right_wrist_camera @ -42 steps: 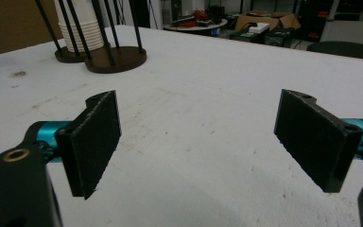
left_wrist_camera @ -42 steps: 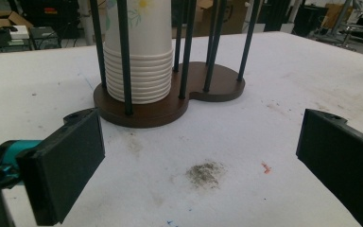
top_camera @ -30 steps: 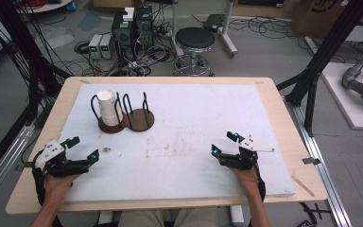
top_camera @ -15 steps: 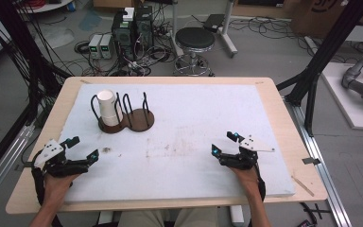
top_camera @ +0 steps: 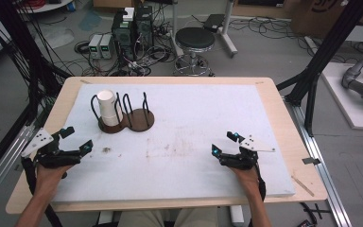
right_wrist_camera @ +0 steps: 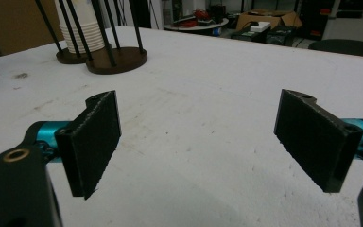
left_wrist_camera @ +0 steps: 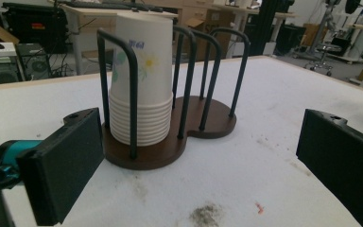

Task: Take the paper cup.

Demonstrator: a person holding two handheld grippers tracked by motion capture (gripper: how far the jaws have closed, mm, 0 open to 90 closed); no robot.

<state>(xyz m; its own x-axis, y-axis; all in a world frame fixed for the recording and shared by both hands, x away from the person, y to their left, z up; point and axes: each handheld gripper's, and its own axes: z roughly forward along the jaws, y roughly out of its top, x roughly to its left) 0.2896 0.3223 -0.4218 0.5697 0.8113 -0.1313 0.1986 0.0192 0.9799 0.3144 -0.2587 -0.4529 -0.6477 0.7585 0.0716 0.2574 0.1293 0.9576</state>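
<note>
A stack of white paper cups (top_camera: 107,108) (left_wrist_camera: 141,80) (right_wrist_camera: 81,23) stands upside down in the left bay of a dark wooden holder with black wire hoops (top_camera: 134,119) (left_wrist_camera: 208,120) (right_wrist_camera: 118,59). The holder's right bay holds nothing. My left gripper (top_camera: 77,138) (left_wrist_camera: 194,156) rests at the table's near left, open, jaws pointing at the holder a short way off. At the near right my right gripper (top_camera: 223,143) (right_wrist_camera: 198,137) is open over bare mat, with nothing between its jaws.
A white mat (top_camera: 194,118) covers the wooden table (top_camera: 274,101); it has smudges near the middle and a dark spot (top_camera: 107,150) by the left gripper. Beyond the far edge are a stool (top_camera: 194,40), computers and cables on the floor.
</note>
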